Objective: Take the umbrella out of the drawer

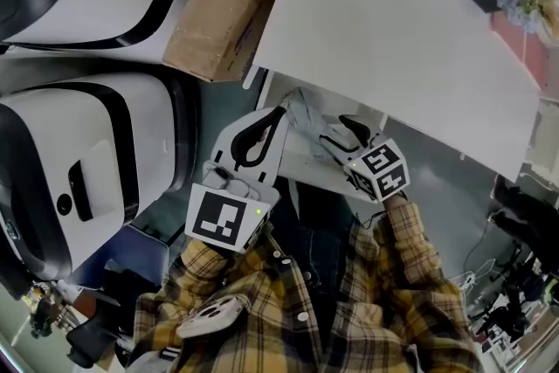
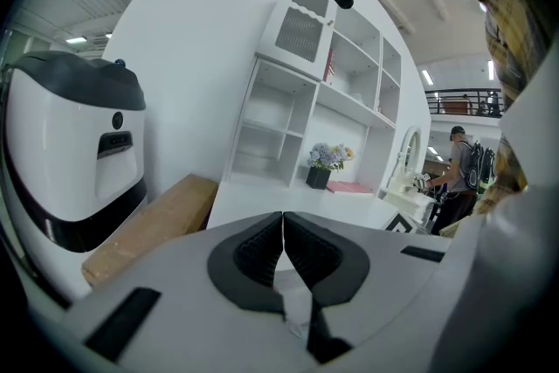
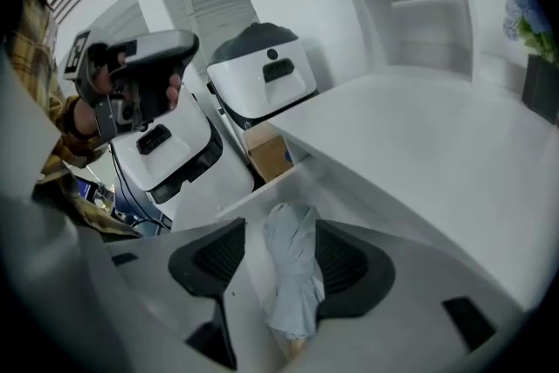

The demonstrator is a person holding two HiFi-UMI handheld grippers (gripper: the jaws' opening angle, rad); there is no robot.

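Grey umbrella [image 3: 293, 275] lies between parted jaws of the right tongs [image 3: 281, 233]

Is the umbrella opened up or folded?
Folded. The umbrella is a narrow, pale grey bundle of wrapped cloth lying in the drawer, between the right gripper's parted jaws.

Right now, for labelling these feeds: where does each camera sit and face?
Head view: on the head, steeply down at drawer, left gripper, right gripper; plaid shirt shows.
Left gripper view: on that gripper, along shut jaws across the desk to shelves; plaid shirt at right.
Right gripper view: on that gripper, down at the umbrella between open jaws; left hand shows.
Shared: head and right gripper views show the umbrella.
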